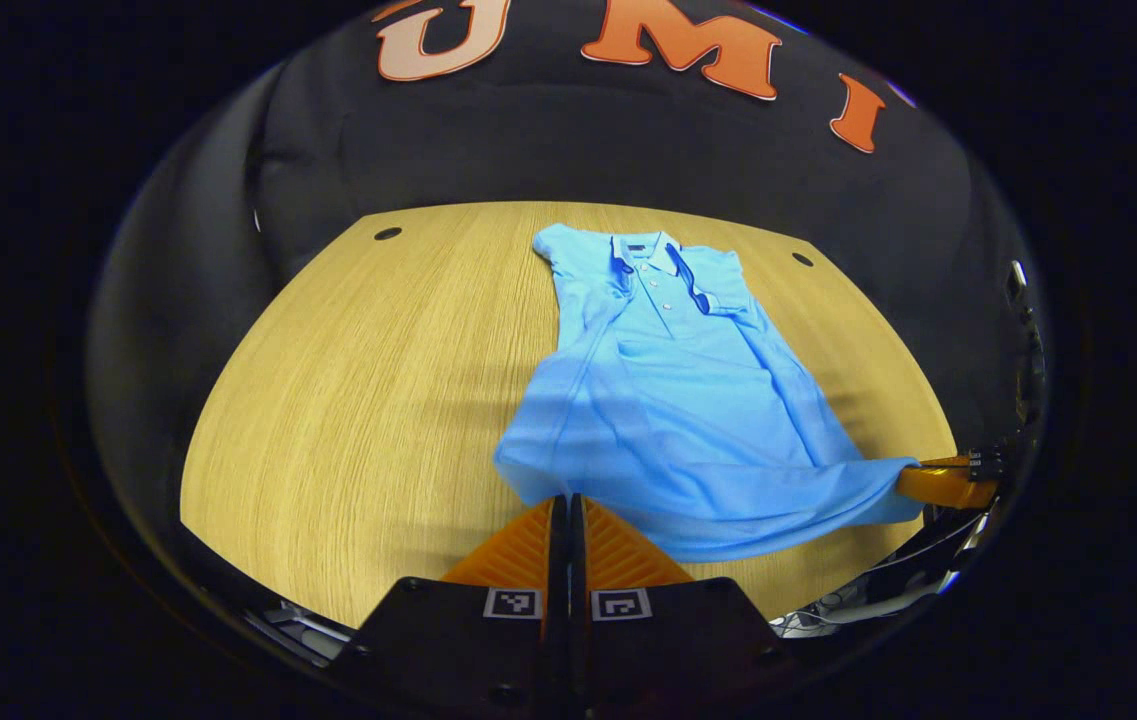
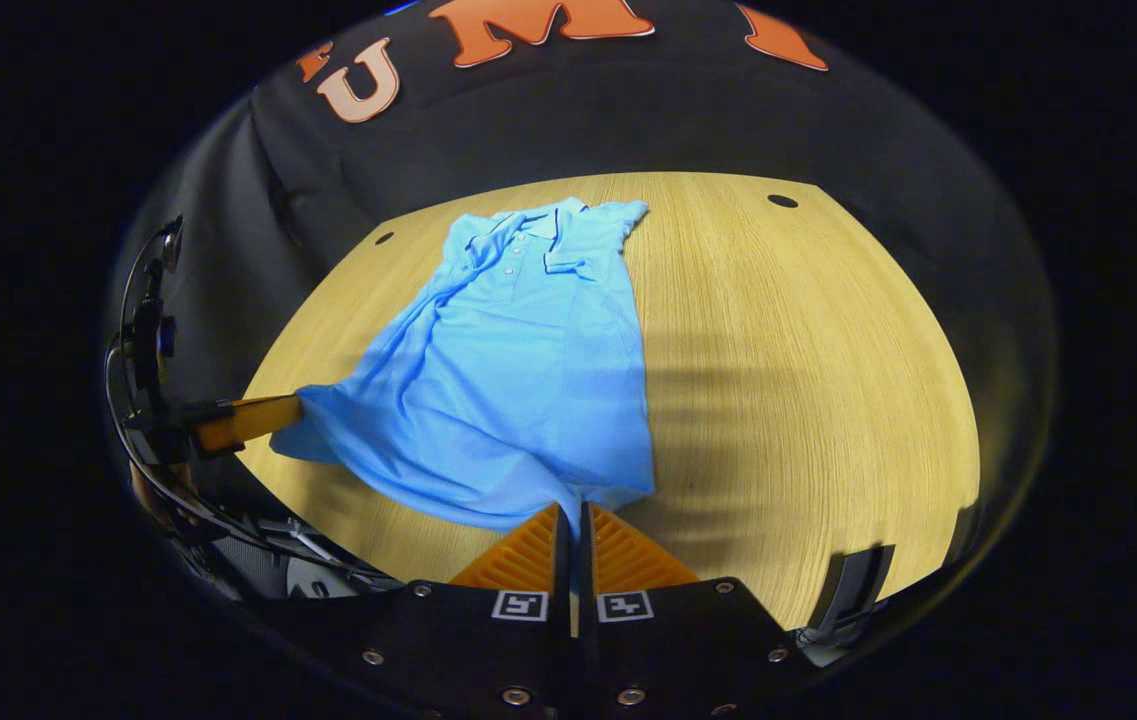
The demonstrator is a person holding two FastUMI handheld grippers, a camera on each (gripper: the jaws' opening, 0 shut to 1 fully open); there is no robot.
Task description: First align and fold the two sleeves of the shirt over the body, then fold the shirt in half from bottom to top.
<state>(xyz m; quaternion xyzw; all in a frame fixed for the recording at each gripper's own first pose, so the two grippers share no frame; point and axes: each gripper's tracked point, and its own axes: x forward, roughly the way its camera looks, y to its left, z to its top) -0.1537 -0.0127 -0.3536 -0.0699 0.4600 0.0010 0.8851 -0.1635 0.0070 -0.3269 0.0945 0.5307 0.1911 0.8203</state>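
both grippers are pinching the soft, floppy shirt hem corners, probably sagging between them.

A light wooden table with fine grain is seen across the middle of both views. Two small dark round holes are set into its far edge, one at the upper left and one at the upper right. Black cloth is hung behind it.
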